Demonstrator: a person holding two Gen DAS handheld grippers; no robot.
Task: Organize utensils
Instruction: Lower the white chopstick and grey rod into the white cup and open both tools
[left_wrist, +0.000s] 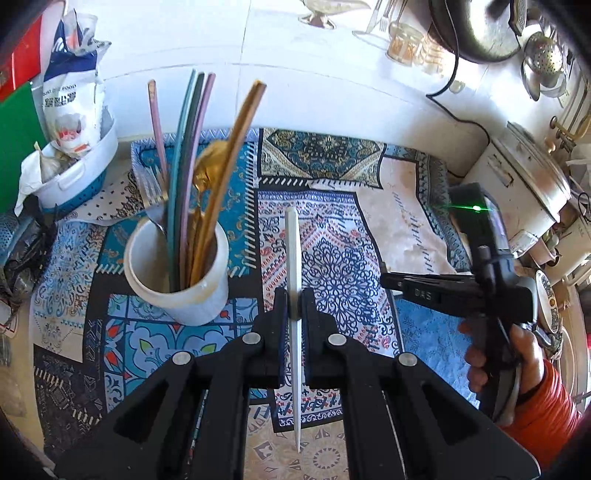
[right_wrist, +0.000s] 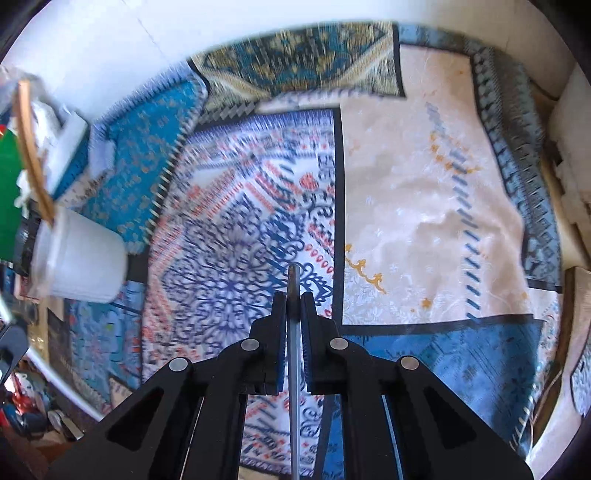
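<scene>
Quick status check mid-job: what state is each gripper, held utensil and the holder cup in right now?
Left gripper: shut on the white tapered chopstick.
White tapered chopstick: clamped mid-length, lifted off the mat.
Right gripper: shut on the thin grey metal rod.
Thin grey metal rod: clamped, tip poking past the jaws.
White cylindrical holder cup: upright, holding coloured chopsticks and gold cutlery.

I see open patterned cloth right of the white cup; its tall utensils block the left.
</scene>
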